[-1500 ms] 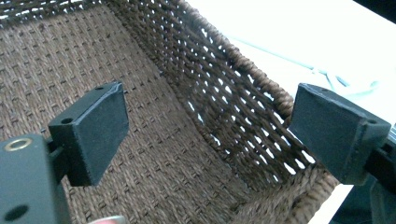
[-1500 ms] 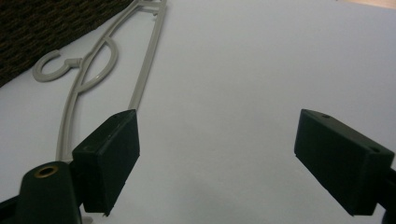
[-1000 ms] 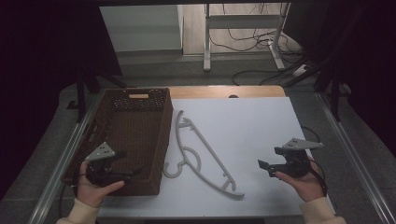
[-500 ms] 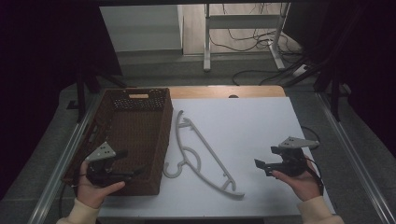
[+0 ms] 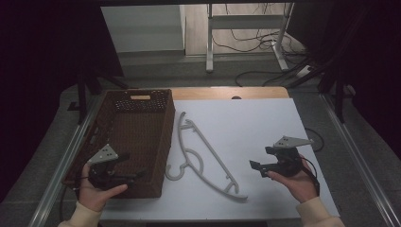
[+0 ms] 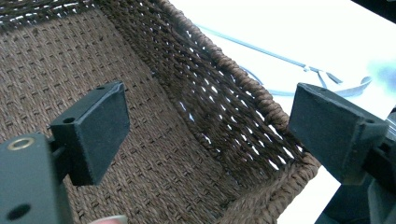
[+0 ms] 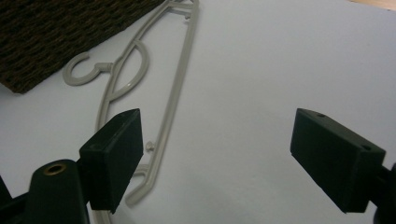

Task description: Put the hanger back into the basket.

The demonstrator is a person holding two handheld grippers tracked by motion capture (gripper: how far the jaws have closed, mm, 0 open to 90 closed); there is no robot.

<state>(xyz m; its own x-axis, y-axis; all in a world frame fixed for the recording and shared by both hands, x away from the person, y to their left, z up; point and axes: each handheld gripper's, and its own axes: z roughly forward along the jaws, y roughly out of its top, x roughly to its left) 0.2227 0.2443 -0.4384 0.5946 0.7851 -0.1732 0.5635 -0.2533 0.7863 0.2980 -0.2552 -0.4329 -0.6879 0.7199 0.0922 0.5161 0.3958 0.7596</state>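
A pale grey plastic hanger (image 5: pixel 203 156) lies flat on the white table (image 5: pixel 250 118), its hook beside the basket. The brown wicker basket (image 5: pixel 135 132) stands at the left, and its inside is bare. My left gripper (image 5: pixel 135 166) is open, held over the basket's near right corner. In the left gripper view its jaws straddle the basket wall (image 6: pixel 224 107), and the hanger (image 6: pixel 275 56) lies beyond. My right gripper (image 5: pixel 259 158) is open, a little right of the hanger's near end. In the right gripper view the hanger (image 7: pixel 180 79) runs past the left jaw, with nothing between the jaws.
The table's metal side rails (image 5: pixel 66 156) run along both edges. Desk legs and cables (image 5: pixel 246 38) lie on the floor beyond the far edge. A corner of the basket (image 7: pixel 56 32) sits at the upper left of the right gripper view.
My right gripper has drifted slightly left toward the hanger. The left gripper has stayed over the basket.
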